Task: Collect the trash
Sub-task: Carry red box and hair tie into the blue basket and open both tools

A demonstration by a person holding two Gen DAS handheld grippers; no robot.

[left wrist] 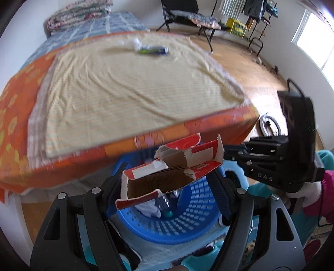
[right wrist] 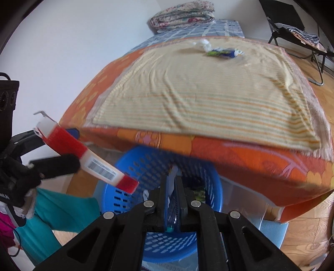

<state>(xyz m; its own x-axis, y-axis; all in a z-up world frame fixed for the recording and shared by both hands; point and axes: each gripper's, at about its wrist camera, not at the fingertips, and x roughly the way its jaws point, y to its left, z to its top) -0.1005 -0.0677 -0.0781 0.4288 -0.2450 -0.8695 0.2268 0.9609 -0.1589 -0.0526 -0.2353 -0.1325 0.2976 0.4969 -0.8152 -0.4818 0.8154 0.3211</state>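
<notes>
My left gripper (left wrist: 167, 177) is shut on a torn red and white cardboard box (left wrist: 171, 168) and holds it over the blue perforated basket (left wrist: 187, 218). The box also shows in the right wrist view (right wrist: 83, 154), above the basket (right wrist: 133, 166). My right gripper (right wrist: 172, 183) is shut over the basket, and a thin whitish scrap shows between its jaws. The basket holds crumpled paper (left wrist: 150, 208) and other trash. A green and blue wrapper (left wrist: 154, 50) and a white crumpled tissue (left wrist: 130, 42) lie at the far end of the bed.
The bed (left wrist: 125, 87) with a striped yellow cloth and an orange sheet stands behind the basket. A folded quilt (right wrist: 183, 13) lies at its head. A black folding chair (left wrist: 187, 16) and a clothes rack (left wrist: 254, 12) stand on the wooden floor.
</notes>
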